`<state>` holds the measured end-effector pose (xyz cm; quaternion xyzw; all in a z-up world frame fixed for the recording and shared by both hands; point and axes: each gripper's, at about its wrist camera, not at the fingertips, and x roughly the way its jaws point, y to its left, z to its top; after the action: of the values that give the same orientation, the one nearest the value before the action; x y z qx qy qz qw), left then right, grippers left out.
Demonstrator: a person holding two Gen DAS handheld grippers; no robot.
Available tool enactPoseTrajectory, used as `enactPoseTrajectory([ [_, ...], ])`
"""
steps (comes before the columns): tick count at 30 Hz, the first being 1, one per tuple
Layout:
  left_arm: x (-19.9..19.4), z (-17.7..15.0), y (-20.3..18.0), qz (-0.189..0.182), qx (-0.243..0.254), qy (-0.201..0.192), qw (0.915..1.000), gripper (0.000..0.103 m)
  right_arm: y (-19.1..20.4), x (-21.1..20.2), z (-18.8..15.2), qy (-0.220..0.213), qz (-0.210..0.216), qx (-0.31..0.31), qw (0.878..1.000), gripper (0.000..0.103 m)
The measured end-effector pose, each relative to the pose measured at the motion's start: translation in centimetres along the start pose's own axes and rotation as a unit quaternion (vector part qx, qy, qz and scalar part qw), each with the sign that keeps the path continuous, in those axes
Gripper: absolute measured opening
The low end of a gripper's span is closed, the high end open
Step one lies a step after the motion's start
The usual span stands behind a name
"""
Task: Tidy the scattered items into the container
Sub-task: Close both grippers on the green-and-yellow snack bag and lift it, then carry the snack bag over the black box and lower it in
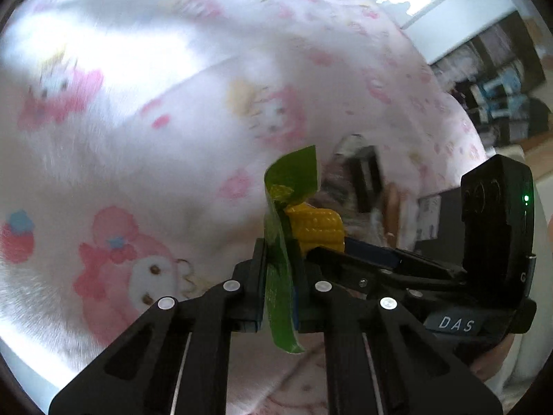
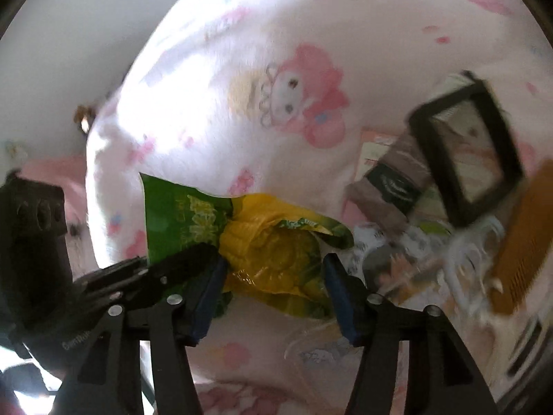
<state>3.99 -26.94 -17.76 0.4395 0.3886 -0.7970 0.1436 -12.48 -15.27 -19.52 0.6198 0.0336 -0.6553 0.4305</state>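
I've got the L gripper (image 1: 281, 269) pinched shut on the green flap of the corn snack bag (image 2: 269, 242), R gripper (image 2: 273, 297) wide open w/ bag between its pads, over the bed blanket (image 2: 242, 52); bag looks light, crinkly, slippery, so grab the flat seam edge.

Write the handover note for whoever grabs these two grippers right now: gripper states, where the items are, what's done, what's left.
Left gripper: shut on the green edge of the corn snack packet, holding it up over the pink cartoon blanket.
Right gripper: open, fingers either side of the same packet's yellow middle, pads not pressing it.
Other items: a black-framed container sits to the right on the blanket, with a brown packet and blurred small packets beside it.
Done: packet lifted; not yet in the container.
Left: probably carry the packet to the container, release, then gather the loose packets.
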Motion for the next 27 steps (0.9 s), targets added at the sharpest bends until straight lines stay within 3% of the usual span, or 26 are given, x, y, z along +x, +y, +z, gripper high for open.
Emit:
enactPoseTrajectory([
  [6, -3.5, -0.8, -5.3, -0.021, 0.066, -0.025, 0.9973, 0.010, 0.6, -6.9, -3.6, -0.080, -0.007, 0.026, 0.996, 0.054],
  [14, -6.6, -1.6, -12.3, -0.062, 0.125, -0.048, 0.9891, 0.009, 1.3, -15.9, -6.5, -0.158, -0.052, 0.023, 0.986, 0.054],
  [15, -6.8, -1.7, -13.1, -0.067, 0.133, -0.046, 0.9878, 0.009, 1.2, -16.4, -5.5, -0.166, -0.054, 0.026, 0.984, 0.054],
  [21, -6.6, -3.0, -19.8, -0.092, 0.191, -0.029, 0.9768, 0.009, -1.0, -21.1, -8.9, -0.212, -0.080, 0.052, 0.973, 0.054],
  [27, -2.5, -5.2, -27.8, -0.130, 0.250, 0.026, 0.9592, 0.010, -6.0, -26.2, -12.7, -0.246, -0.126, 0.099, 0.956, 0.054],
])
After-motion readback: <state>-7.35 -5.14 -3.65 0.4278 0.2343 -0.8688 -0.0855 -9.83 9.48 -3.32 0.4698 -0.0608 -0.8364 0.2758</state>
